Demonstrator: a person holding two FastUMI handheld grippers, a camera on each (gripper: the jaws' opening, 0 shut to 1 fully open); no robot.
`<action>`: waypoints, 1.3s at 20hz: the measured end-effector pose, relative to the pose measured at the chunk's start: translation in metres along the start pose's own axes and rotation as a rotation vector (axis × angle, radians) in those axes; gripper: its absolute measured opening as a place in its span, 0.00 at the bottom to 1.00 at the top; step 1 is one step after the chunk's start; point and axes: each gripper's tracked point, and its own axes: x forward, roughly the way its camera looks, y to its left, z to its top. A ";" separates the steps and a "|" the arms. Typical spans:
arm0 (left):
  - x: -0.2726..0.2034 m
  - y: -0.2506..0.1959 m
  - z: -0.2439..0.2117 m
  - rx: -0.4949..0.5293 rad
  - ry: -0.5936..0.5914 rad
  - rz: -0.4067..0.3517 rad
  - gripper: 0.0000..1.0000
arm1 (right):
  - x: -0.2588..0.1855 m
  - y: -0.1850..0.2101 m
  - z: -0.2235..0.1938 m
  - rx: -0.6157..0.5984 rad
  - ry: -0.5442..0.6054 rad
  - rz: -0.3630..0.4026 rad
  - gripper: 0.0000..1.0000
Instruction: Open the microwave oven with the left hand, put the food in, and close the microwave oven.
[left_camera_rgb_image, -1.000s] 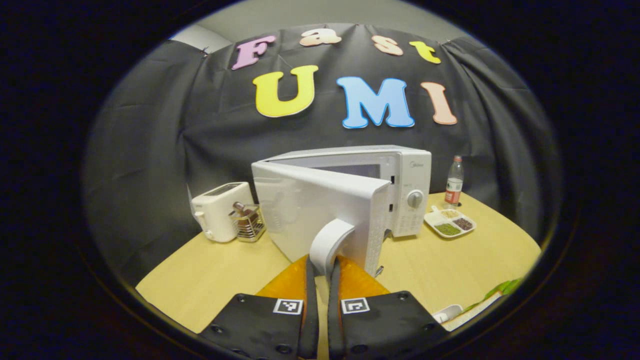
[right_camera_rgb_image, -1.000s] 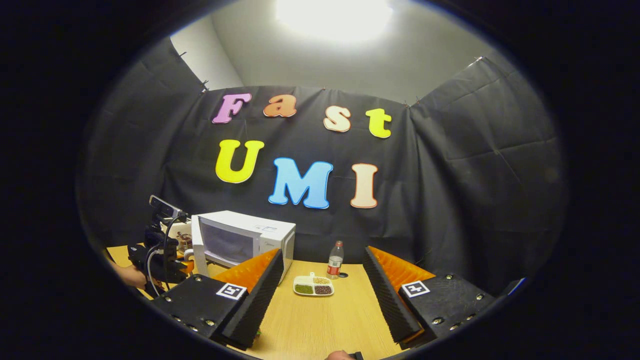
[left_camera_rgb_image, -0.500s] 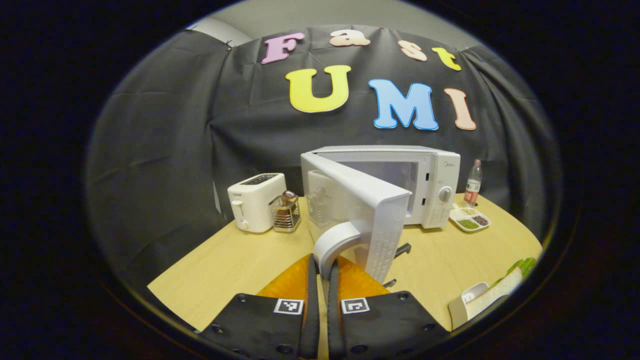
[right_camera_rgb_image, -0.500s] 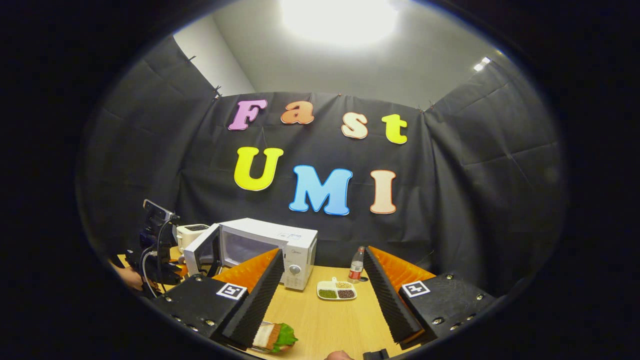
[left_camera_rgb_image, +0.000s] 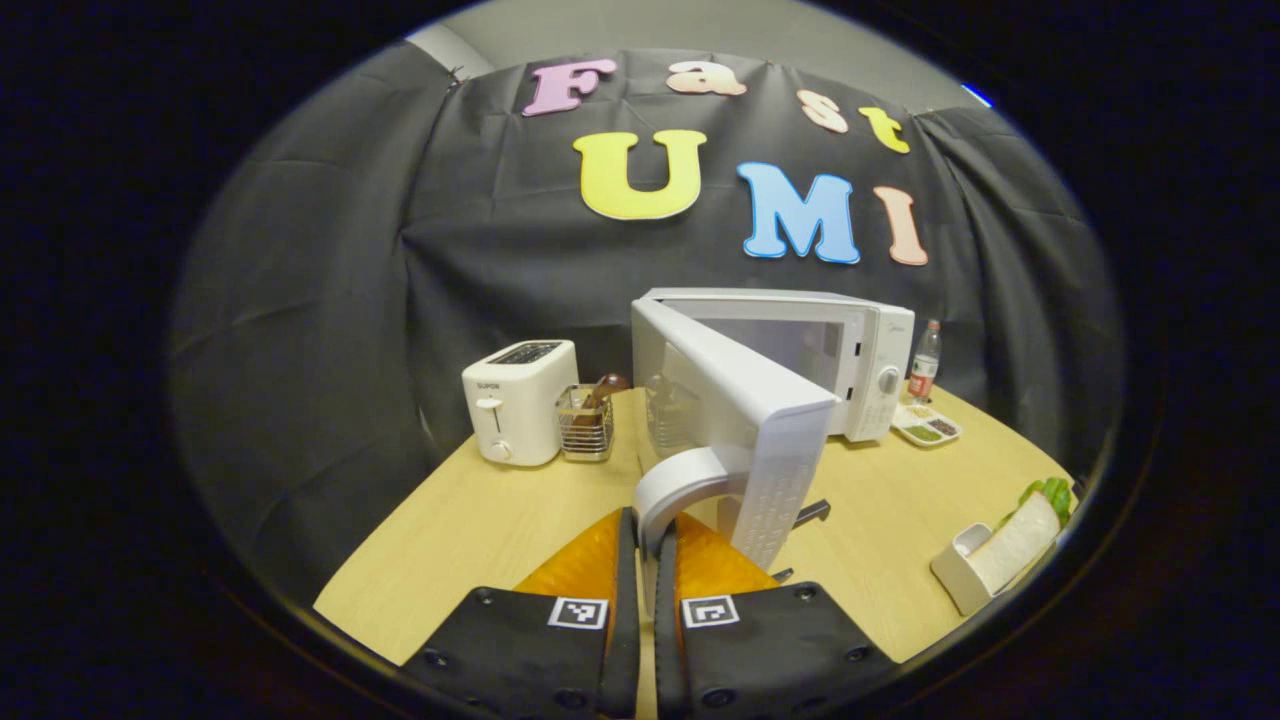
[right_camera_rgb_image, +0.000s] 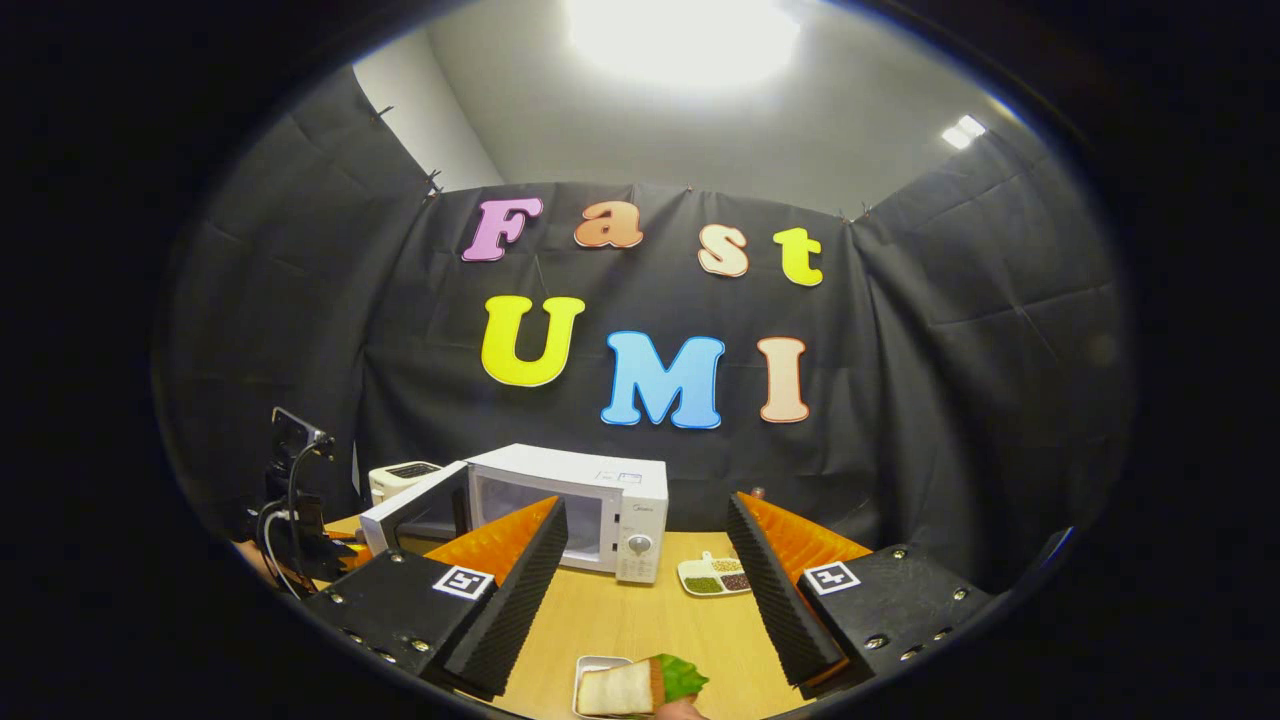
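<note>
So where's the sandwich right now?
The sandwich lies in a small white tray on the table, low in the right gripper view, in front of the open right gripper.

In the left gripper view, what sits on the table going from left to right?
Toaster → wire basket → microwave door, its handle pinched by the left hand-held gripper → microwave body → water bottle → sandwich in its white tray.

Black hand-held gripper (left_camera_rgb_image: 640, 560), orange fingers (left_camera_rgb_image: 580, 560)
</note>
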 end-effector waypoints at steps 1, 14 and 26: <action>0.001 0.005 0.000 0.005 -0.001 -0.012 0.16 | 0.000 0.006 0.000 0.001 0.000 -0.008 0.96; -0.038 0.073 -0.001 -0.013 -0.017 0.060 0.20 | 0.013 0.008 -0.019 0.028 0.087 -0.036 0.96; -0.154 0.013 0.083 -0.034 -0.230 0.087 0.98 | 0.038 -0.021 -0.121 0.156 0.464 0.137 0.98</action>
